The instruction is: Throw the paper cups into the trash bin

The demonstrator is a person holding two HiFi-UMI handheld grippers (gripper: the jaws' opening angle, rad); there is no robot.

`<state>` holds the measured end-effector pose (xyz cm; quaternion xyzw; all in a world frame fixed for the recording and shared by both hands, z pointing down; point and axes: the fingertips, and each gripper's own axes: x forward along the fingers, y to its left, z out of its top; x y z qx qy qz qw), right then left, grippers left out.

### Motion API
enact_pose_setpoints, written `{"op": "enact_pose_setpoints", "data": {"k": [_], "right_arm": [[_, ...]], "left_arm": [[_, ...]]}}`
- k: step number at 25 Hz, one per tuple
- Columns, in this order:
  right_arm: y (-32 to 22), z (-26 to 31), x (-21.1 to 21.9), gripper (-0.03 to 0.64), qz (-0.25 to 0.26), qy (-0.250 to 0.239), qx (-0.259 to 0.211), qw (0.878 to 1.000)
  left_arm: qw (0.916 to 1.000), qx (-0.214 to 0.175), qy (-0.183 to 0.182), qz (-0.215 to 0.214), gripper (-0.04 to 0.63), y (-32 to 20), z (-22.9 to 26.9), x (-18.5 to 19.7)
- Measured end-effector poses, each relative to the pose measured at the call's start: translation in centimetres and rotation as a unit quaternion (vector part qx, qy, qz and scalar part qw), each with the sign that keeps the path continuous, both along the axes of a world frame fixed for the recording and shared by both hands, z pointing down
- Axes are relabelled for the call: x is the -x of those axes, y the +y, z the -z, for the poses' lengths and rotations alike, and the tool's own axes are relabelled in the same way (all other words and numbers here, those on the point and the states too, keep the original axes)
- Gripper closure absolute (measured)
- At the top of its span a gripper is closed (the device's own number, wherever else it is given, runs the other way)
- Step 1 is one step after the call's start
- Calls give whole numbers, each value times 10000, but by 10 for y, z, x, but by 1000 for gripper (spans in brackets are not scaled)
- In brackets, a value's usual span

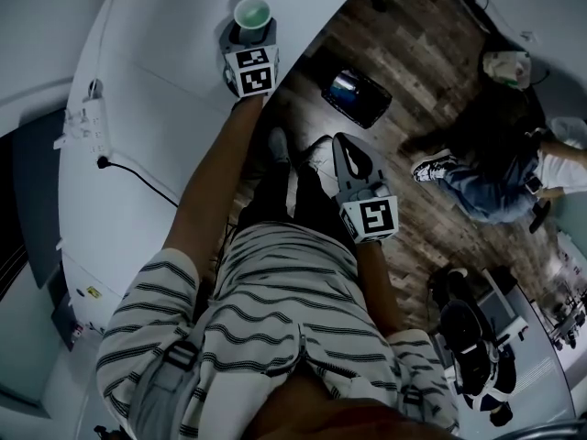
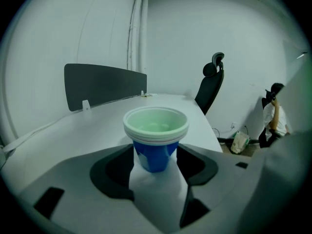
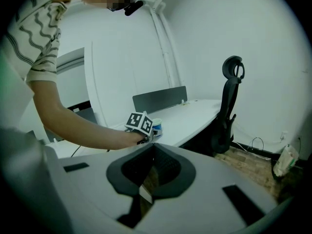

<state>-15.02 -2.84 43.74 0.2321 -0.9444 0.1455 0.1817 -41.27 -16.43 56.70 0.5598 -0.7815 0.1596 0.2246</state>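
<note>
Left tool (image 2: 156, 156) straddles one paper cup stack (image 2: 156, 130).

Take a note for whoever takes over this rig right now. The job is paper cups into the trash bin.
Left gripper: open, jaws either side of the cup stack; no clear press yet.
Right gripper: shut, empty, out over the floor.
Cup stack: upright on the white desk, near its edge.
Bin: a dark container on the floor may be it; I cannot tell.
Done: nothing binned.
Left: close on the stack, lift, carry to the bin, drop.
</note>
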Motion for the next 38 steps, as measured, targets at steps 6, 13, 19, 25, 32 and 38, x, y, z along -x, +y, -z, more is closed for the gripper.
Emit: {"op": "enact_pose_setpoints", "data": {"k": [6,13,19,25,32,38], "right_arm": [[-3,2,-4,600,-41,-8,-43,10000],[-3,4,-10,600,-153,-21,-58,9999],[-3,9,-16,600,-250,-87,-115,9996],[-3,18,-22,600,-369,-157,-169,9991],[-5,31,-33,600,-501,-253,-334,9979],[-4,43,-43,600,-591,-316,-447,9967]], "left_arm": [[9999,-113,32,2,328,1,6,2],[9999,-156,42,-21,336,6,12,-1],[9993,-357,68,-16,339,5,31,-8],[9990,-427,86,-76,339,11,46,-20],[9983,-555,47,-163,339,16,69,-36],[9974,-670,15,-267,339,21,92,-51]]}}
